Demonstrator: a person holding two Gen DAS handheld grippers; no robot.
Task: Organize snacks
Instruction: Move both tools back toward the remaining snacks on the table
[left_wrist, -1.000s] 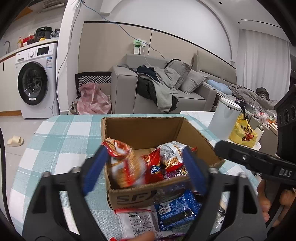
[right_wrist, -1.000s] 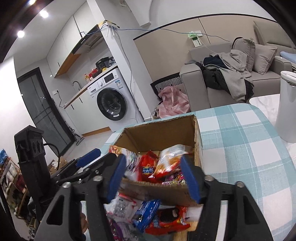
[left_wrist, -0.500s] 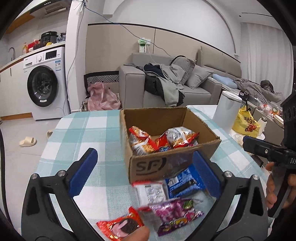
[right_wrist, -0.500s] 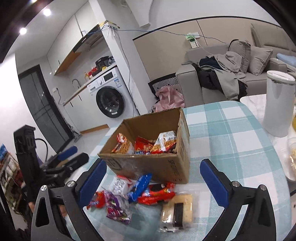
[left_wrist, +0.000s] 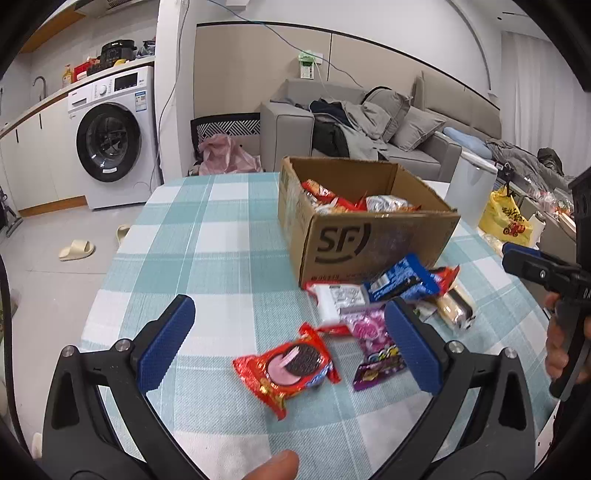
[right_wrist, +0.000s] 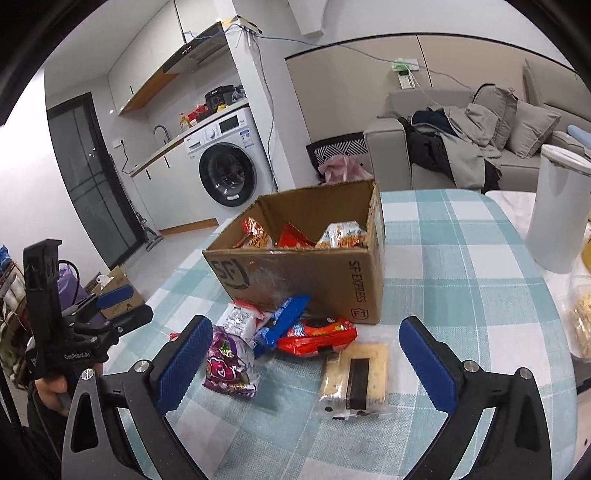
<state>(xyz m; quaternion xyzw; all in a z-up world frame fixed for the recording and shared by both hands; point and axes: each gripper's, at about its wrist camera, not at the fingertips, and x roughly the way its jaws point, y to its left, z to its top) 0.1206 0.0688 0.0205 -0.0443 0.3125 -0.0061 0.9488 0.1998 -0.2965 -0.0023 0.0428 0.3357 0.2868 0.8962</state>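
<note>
A table (left_wrist: 207, 236) under a teal and white checked cloth filled most of both views. On it stood an open cardboard box (left_wrist: 373, 240), already holding several snack packets. More snacks lay loose on the cloth just in front of the box: a red cookie packet (left_wrist: 288, 369) nearest the left gripper, a purple candy bag (right_wrist: 229, 365), a blue packet (right_wrist: 282, 321) leaning against the box wall, a long red packet (right_wrist: 317, 334), and a clear-wrapped cracker pack (right_wrist: 356, 376).

The left gripper (left_wrist: 290, 350) hovered over the red cookie packet, its jaws wide apart, having just been opening, with nothing pressed between them. The right gripper (right_wrist: 312, 363) hung over the cracker pack and the long red packet, jaws likewise spread after just opening, gripping nothing.

Several things could go wrong from here, in my judgement. The loose packets overlapped, so closing on one might drag or pinch a neighbour. The foil wrappers looked slick and flat, and a shallow pinch could slip off. The crackers might crack under a hard squeeze. With both grippers working the same small heap, they could also bump each other.
</note>
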